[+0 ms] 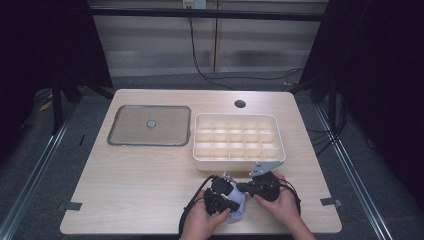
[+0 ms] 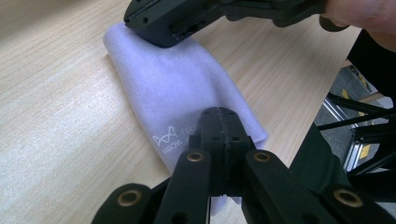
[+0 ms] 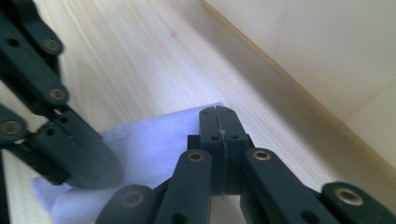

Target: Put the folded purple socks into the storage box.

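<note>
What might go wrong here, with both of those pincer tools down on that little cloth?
1. The cloth lies at the near table edge; a tug could slide it off.
2. The left hand-held gripper and right hand-held gripper are shut and very close together, so they might bump each other.
3. The divided box stands right beside them and could get knocked.

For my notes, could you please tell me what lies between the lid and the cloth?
Bare table lies between lid and cloth, seen in the high view.

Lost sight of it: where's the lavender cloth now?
High view: the lavender cloth lies at the table's near edge, between both hand-held grippers, just in front of the white divided tray.
</note>
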### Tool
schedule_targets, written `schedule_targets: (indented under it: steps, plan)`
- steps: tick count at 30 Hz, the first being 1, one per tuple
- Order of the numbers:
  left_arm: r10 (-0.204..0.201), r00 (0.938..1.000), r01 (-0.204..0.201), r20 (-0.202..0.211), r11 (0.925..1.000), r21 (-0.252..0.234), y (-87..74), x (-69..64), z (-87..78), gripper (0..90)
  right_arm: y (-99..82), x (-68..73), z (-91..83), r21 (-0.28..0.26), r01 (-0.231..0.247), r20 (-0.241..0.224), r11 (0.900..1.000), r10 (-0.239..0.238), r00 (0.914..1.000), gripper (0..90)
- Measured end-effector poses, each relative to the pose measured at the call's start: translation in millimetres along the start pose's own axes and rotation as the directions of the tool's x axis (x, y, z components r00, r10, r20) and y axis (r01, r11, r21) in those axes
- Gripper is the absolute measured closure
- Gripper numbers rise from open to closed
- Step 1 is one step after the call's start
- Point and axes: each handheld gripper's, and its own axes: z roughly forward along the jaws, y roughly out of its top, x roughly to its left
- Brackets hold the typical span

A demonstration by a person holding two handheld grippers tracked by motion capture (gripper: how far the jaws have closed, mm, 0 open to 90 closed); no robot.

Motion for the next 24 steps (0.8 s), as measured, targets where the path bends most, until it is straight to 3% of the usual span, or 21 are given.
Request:
schedule_targets:
  steps: [9,14,24]
  plan:
    - [-0.007,1.0000,0.007,0.005,1.0000,-0.003,-1.5,-3.8,1.6,90.0,-3.4,-3.0,6.4,0.007,-0.008,0.009,0.9999,0.008,0.9999,90.0]
    - [-0.019,0.9994,0.020,0.031,0.9997,-0.017,-3.3,1.2,0.1,90.0,-3.3,-1.6,4.4,-0.005,-0.009,0.013,0.9999,0.009,0.9999,90.0]
    - [-0.016,0.9996,0.017,0.021,0.9986,-0.049,2.6,-0.9,3.4,87.3,1.1,-2.1,-11.1,-0.071,-0.013,0.028,0.9974,0.015,0.9995,88.6]
